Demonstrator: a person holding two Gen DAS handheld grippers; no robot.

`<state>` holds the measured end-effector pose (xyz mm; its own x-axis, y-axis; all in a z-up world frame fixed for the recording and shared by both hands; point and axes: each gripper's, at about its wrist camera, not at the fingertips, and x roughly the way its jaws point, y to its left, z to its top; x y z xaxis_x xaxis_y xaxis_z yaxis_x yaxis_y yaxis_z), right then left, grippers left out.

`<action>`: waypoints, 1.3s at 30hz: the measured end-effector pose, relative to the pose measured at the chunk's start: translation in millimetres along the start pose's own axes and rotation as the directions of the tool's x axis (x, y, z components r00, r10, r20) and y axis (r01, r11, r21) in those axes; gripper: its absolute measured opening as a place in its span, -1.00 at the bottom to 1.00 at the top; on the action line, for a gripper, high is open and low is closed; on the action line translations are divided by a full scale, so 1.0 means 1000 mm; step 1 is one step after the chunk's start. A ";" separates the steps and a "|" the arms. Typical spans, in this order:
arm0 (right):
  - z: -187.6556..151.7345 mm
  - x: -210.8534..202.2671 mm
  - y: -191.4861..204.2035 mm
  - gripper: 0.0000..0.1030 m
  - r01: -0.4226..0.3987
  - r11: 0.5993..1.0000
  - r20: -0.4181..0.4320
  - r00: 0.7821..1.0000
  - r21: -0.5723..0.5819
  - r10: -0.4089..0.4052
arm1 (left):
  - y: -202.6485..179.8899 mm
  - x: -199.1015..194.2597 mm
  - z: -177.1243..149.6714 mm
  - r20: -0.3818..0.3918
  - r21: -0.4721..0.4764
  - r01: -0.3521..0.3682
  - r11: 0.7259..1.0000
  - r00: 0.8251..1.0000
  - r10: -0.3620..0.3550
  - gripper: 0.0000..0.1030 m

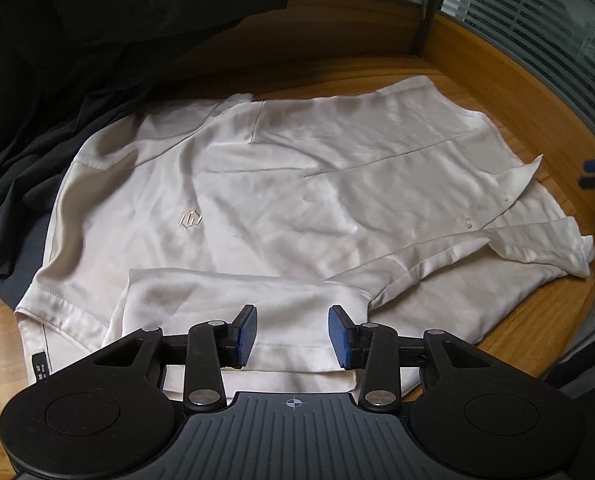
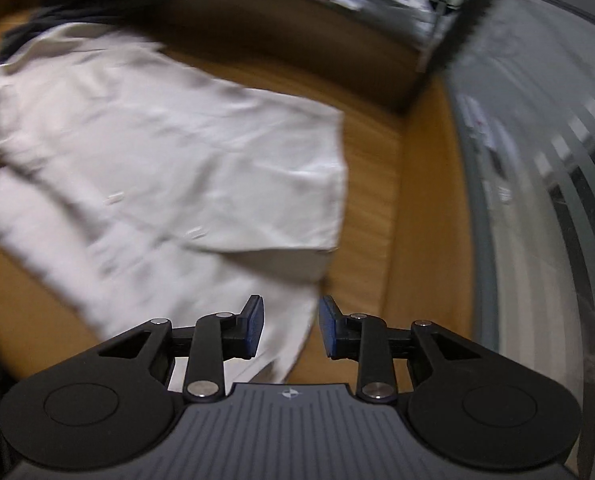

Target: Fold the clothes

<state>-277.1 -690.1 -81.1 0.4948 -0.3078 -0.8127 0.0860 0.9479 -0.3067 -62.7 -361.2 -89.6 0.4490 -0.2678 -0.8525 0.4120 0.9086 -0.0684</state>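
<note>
A white short-sleeved shirt (image 1: 257, 200) lies spread on the wooden table (image 1: 477, 92), front up, with a small logo on the chest and buttons near the collar at the right. One sleeve is folded in over the body near my left gripper (image 1: 293, 334), which is open and empty just above that fold. The right wrist view is blurred by motion. There my right gripper (image 2: 290, 326) is open and empty above a corner of the shirt (image 2: 157, 160).
Dark clothes (image 1: 77, 60) are heaped at the back left, touching the shirt. A glass partition with blinds (image 1: 537, 20) runs along the table's right side, with a dark post (image 1: 431, 4) at the back. The table (image 2: 377, 208) shows bare wood right of the shirt.
</note>
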 end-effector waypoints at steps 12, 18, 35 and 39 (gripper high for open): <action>0.017 0.095 0.002 -0.12 0.101 0.995 -0.041 0.994 0.009 -0.100 | 0.003 0.037 -0.015 -0.074 -0.019 -0.004 1.000 0.997 0.003 -0.12; 0.021 0.113 -0.009 -0.08 0.133 0.991 -0.062 0.989 -0.007 -0.134 | 0.006 0.042 -0.020 -0.099 -0.018 -0.022 1.000 0.995 0.021 -0.14; 0.032 0.088 0.010 -0.42 0.049 0.841 -0.028 0.997 -0.539 -0.076 | 0.003 0.044 -0.023 -0.107 -0.012 -0.045 0.999 0.993 0.044 -0.13; 0.037 0.092 0.012 -0.83 0.004 0.794 -0.060 0.997 -0.608 -0.051 | 0.002 0.044 -0.023 -0.103 -0.017 -0.054 0.998 0.993 0.052 -0.13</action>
<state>-198.4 -703.8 -141.2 0.4369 -0.3605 -0.8241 -0.4551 0.7017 -0.5482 -60.5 -363.8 -139.6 0.3858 -0.1862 -0.9036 0.3736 0.9271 -0.0315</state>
